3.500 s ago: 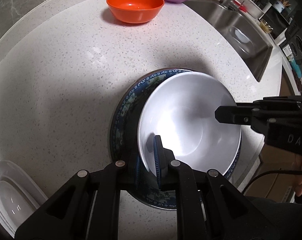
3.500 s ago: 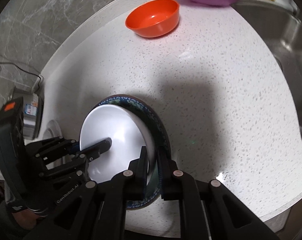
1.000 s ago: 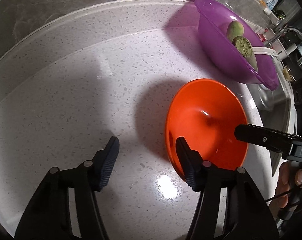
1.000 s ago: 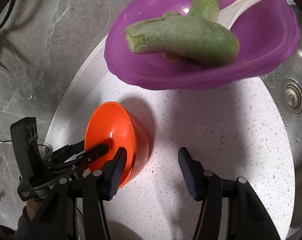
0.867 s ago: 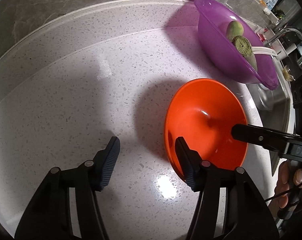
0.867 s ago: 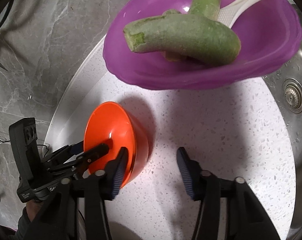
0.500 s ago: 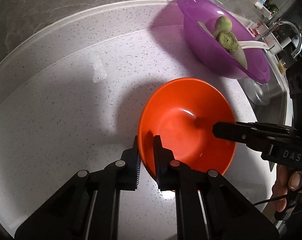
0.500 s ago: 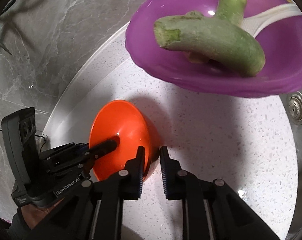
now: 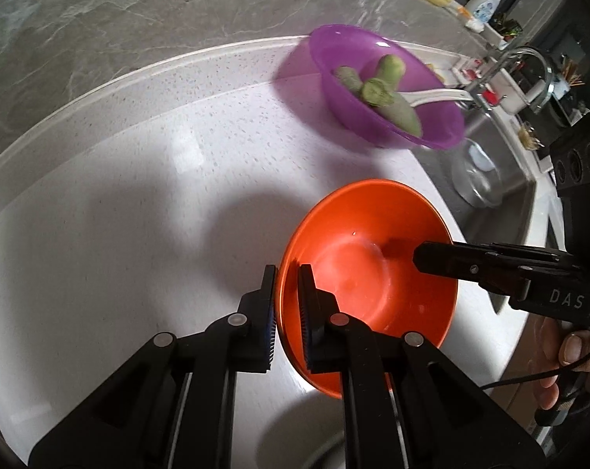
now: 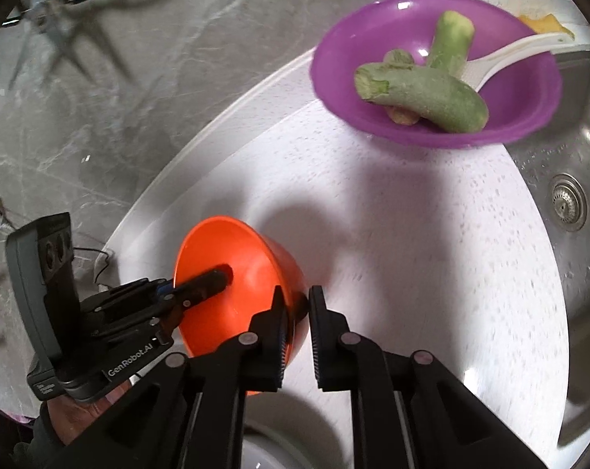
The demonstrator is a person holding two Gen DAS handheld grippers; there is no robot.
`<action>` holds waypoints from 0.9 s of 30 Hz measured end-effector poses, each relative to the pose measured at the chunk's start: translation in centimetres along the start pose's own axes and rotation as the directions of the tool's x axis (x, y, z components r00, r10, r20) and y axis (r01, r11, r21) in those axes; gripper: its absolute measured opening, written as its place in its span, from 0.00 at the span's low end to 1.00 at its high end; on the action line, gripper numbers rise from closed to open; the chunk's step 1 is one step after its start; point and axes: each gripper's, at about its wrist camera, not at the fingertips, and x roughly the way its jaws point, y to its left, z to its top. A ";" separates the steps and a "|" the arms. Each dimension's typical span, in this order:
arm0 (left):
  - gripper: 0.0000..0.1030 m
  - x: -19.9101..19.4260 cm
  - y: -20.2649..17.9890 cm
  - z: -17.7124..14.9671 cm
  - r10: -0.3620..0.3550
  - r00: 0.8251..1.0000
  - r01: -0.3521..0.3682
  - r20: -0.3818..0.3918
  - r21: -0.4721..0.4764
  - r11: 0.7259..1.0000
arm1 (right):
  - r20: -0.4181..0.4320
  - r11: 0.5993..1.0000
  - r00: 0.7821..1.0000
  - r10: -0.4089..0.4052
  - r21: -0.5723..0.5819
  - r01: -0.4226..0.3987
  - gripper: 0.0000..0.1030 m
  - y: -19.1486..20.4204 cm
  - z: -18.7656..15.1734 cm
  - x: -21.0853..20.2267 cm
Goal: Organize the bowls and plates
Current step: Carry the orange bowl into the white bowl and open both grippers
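Observation:
An orange bowl (image 9: pixel 373 269) hangs above the white speckled counter (image 9: pixel 119 234), held from both sides. My left gripper (image 9: pixel 287 305) is shut on its near left rim, one finger inside and one outside. My right gripper (image 10: pixel 297 324) is shut on the opposite rim of the orange bowl (image 10: pixel 236 265). The right gripper's inner finger (image 9: pixel 443 258) shows inside the bowl in the left wrist view. A white bowl's rim (image 9: pixel 314 434) shows below, mostly hidden by the gripper bodies.
A purple bowl (image 9: pixel 385 86) with green vegetables and a white spoon stands at the counter's back edge beside the steel sink (image 10: pixel 568 203). A faucet (image 9: pixel 529 62) and bottles stand behind the sink. The grey marble wall (image 9: pixel 138 8) runs along the back.
Both grippers closed on the orange bowl's rims about half a second ago. Since then the bowl has been lifted and carried back toward me, away from the purple bowl, with a white bowl showing below.

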 end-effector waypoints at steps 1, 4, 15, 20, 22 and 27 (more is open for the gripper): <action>0.08 -0.7 -0.4 -0.6 -0.002 1.000 0.002 0.002 0.005 1.000 | 0.001 1.000 1.000 0.005 -0.001 -0.005 0.12 -0.1 -0.9 -0.9; 0.08 -2.5 -1.3 -2.6 -0.023 1.000 0.023 0.004 0.017 1.000 | -0.002 1.000 1.000 0.006 -0.004 -0.006 0.12 0.3 -2.6 -2.3; 0.09 -6.2 -3.1 -11.0 -0.065 0.997 0.067 -0.046 0.042 0.997 | -0.066 1.000 0.998 0.011 0.015 -0.010 0.12 2.1 -9.7 -4.6; 0.09 -6.9 -3.4 -14.9 -0.059 0.996 0.063 -0.066 0.052 0.997 | -0.106 0.999 0.994 0.009 0.040 -0.005 0.12 2.1 -12.9 -4.3; 0.09 -6.7 -3.5 -16.2 -0.060 0.995 0.064 -0.077 0.055 0.996 | -0.120 0.998 0.993 0.007 0.056 0.000 0.12 1.7 -13.9 -4.0; 0.09 -5.5 -4.6 -18.3 -0.041 0.994 0.050 -0.098 0.086 0.995 | -0.141 0.997 0.990 -0.011 0.074 0.022 0.12 0.6 -15.5 -3.7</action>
